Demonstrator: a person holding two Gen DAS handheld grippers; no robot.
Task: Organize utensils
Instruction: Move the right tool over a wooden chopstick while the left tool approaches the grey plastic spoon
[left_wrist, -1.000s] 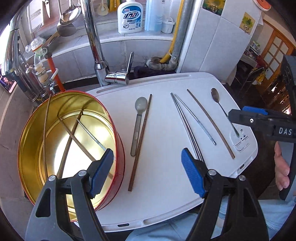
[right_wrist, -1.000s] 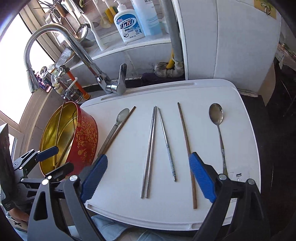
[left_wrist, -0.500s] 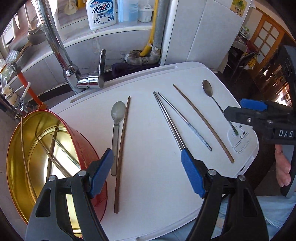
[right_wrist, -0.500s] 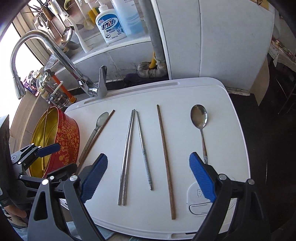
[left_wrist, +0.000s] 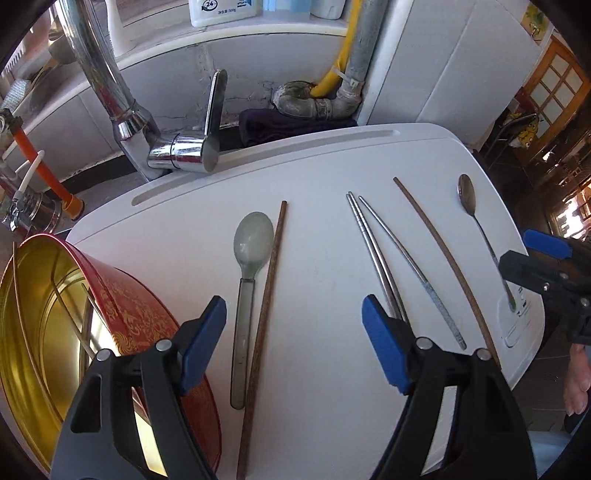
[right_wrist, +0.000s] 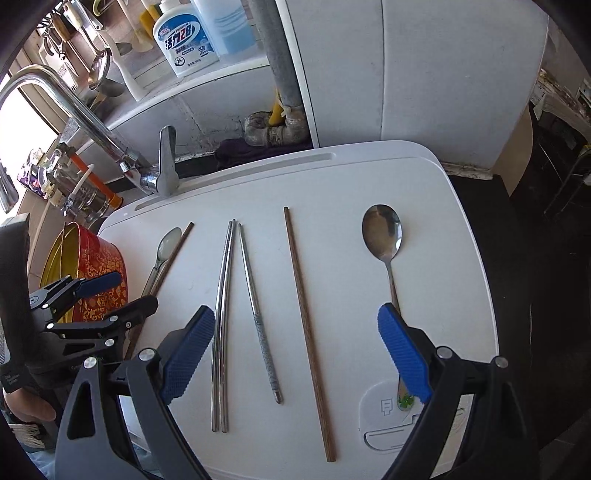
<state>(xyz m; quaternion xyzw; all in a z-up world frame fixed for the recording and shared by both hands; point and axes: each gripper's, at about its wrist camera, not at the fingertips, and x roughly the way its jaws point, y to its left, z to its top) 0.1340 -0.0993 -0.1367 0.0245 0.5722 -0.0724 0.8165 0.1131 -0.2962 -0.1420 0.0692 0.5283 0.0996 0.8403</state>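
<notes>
1. Along the bottom edge of each wrist view the tongs' own arms run out of frame. The left gripper (left_wrist: 291, 339) stands wide open with nothing between its pads, above a grey spoon (left_wrist: 247, 295) and a brown chopstick (left_wrist: 264, 317). The right gripper (right_wrist: 295, 354) is likewise wide open and empty.
2. At lower left of the left view, a red tin (left_wrist: 155, 317) is cut off by the frame; thin sticks inside it are hard to make out.
3. On the white board (right_wrist: 332, 177), every utensil lies lengthwise, near to far: paired steel chopsticks (right_wrist: 221, 325), a single steel chopstick (right_wrist: 255, 310), a second brown chopstick (right_wrist: 306, 332), and a steel spoon (right_wrist: 382, 236) with its bowl at the far end and its handle partly hidden behind the right pad.
4. At upper left of the right view, a bottle (right_wrist: 184, 40) reads "28"; other print is illegible.
</notes>
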